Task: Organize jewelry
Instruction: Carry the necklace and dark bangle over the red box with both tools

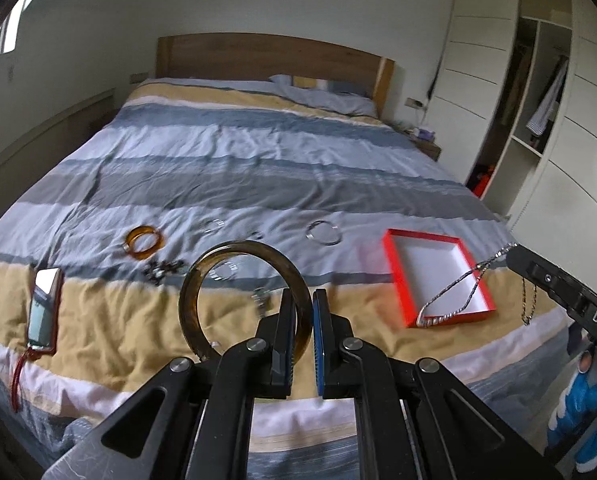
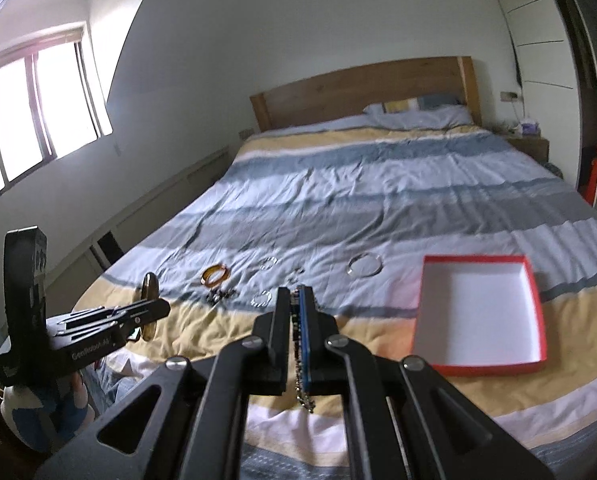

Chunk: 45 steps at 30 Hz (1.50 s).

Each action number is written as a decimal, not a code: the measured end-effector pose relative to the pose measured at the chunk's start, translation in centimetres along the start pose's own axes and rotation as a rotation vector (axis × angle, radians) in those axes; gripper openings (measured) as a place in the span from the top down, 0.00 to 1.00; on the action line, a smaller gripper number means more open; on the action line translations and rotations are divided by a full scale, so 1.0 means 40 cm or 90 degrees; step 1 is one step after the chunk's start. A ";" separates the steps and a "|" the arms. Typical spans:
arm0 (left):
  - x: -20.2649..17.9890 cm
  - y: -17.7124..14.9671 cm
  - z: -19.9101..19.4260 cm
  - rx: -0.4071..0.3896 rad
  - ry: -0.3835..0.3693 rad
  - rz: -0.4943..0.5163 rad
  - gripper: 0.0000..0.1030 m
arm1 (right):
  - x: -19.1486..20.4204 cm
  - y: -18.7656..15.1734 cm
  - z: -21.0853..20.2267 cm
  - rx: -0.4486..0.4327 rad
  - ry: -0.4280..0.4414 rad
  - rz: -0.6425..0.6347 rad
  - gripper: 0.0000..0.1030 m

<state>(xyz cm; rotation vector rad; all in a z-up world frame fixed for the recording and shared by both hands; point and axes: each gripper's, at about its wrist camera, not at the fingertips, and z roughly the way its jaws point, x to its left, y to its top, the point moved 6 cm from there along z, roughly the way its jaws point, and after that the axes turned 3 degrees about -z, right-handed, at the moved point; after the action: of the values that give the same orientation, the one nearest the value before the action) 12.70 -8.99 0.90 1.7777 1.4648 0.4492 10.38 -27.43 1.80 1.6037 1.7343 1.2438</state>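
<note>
On the bed (image 1: 258, 152), the box (image 1: 438, 280) lies right of the bangles (image 1: 144, 242), with a phone (image 1: 42, 312) far left.

White letters reading "DAS" are being shown on the black body of the right gripper (image 1: 510, 254) at the right edge of the left wrist view; the word is being cut off there by the frame. On the side of the left gripper (image 2: 160, 308), in the right wrist view, pale lettering resembling "GenRobot.AI" is being displayed, though blur is making it only partly legible. No other text is being shown legibly.
</note>
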 end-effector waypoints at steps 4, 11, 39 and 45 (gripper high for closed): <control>-0.084 0.026 0.036 0.008 -0.021 0.020 0.92 | -0.076 0.026 -0.030 -0.016 -0.019 0.010 0.96; -0.264 0.064 0.177 0.040 -0.068 0.063 0.92 | -0.260 0.058 -0.034 -0.016 -0.067 0.031 0.96; -0.552 -0.083 0.744 0.236 -0.135 0.121 0.92 | -0.743 -0.145 0.317 0.146 -0.152 0.104 0.96; -0.554 -0.144 0.768 0.271 -0.147 0.129 0.91 | -0.764 -0.198 0.316 0.163 -0.158 0.121 0.96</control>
<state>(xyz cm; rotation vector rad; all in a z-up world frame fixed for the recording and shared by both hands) 24.04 -39.99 -18.57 2.2411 1.2870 0.0221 23.01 -51.93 -18.11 2.0159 1.6650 0.8807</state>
